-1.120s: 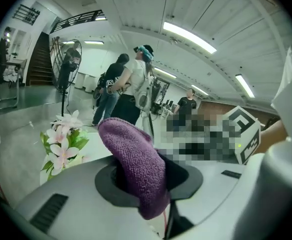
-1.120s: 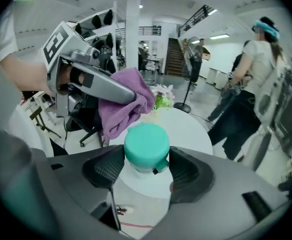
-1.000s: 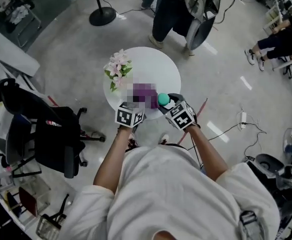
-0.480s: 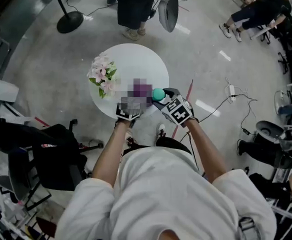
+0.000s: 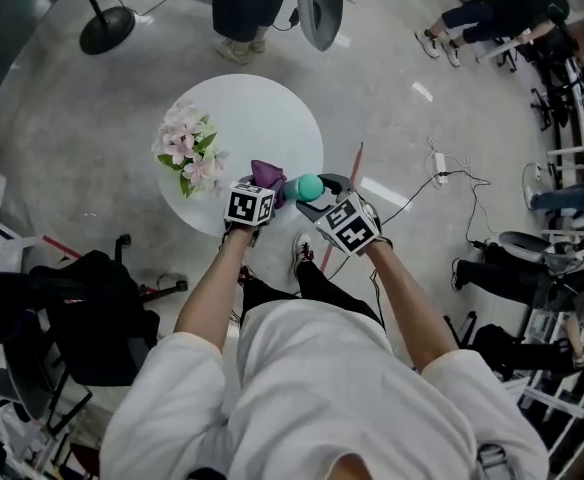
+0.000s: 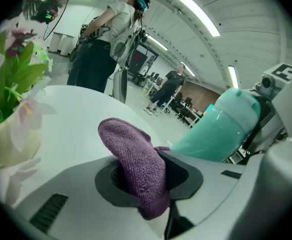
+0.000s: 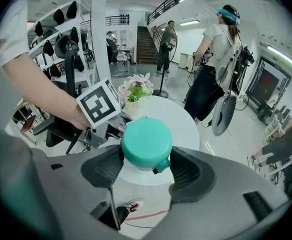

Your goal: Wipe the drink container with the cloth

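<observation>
Between the jaws of the right hand-held gripper (image 7: 146, 170) sits the teal drink container (image 7: 147, 141), its round end facing the camera and both pads against its sides. It is carried clear of the surface (image 5: 262, 118), just off the near right rim. These jaws are opening slightly, though the container has not dropped from a second ago. To its left, the left hand-held gripper (image 6: 148, 178) is clamped on the purple cloth (image 6: 130, 146), which stands up in a fold close beside the container's flank; whether they touch I cannot tell.

Over the last second cloth and container have kept side by side at this rim, so the easing grip is the only real change. That probably means a pause between strokes or a re-seating of the container, and wiping looks unfinished.

Both bare forearms reach forward and converge, the left forearm (image 5: 215, 290) nearly straight ahead, the right forearm (image 5: 404, 298) angled inward. Pink flowers (image 5: 185, 153) stand at the surface's left.
</observation>
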### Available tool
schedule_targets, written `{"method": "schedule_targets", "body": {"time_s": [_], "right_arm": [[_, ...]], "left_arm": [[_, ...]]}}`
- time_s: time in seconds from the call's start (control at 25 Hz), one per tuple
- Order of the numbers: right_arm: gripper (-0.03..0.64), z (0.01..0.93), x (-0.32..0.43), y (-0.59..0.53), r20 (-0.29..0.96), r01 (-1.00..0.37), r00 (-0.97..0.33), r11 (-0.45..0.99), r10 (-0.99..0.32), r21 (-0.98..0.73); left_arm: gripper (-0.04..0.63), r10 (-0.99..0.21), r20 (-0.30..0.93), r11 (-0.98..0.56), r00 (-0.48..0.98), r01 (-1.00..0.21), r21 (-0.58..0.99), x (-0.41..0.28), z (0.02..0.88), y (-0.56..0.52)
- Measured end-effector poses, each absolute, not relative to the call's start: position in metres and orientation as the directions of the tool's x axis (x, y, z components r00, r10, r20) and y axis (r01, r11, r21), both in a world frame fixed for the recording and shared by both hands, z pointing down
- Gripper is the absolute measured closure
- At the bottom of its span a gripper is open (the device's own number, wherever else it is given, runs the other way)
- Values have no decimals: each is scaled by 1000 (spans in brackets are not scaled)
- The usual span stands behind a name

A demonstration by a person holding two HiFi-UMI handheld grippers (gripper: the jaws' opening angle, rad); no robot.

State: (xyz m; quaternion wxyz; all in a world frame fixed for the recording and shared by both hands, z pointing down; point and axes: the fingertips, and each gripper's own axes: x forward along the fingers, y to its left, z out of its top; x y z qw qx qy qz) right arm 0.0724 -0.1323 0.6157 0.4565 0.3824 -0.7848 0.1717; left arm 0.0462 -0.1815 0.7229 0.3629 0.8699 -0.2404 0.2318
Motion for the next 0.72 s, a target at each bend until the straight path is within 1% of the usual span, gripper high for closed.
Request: {"method": "schedule_targets", "body": {"time_s": [0.2,0.36,0.44,0.56,0.72], "right_arm": [[316,612,65,-133,832,-774,-299,629,-467,75],[316,610,64,-136,811,-785,-325,617,-486,54],[316,607,67,-138,806,-783,-339,620,-485,44],[314,607,68,-136,798,-765,-373,643,-473,23],[313,609,72,-131,774,-754,-429,657,-467,-22]], "left_arm": [[477,-218,654,-559,724,-642,525,43,766,-181],[477,-235,662,-553,711,-659,510,41,772,-179],[477,-263,668,-546,696,-678,491,41,767,-179],[476,-342,670,-508,659,-730,458,28,756,-177],[477,-438,635,-461,636,-766,448,11,728,-166]]}}
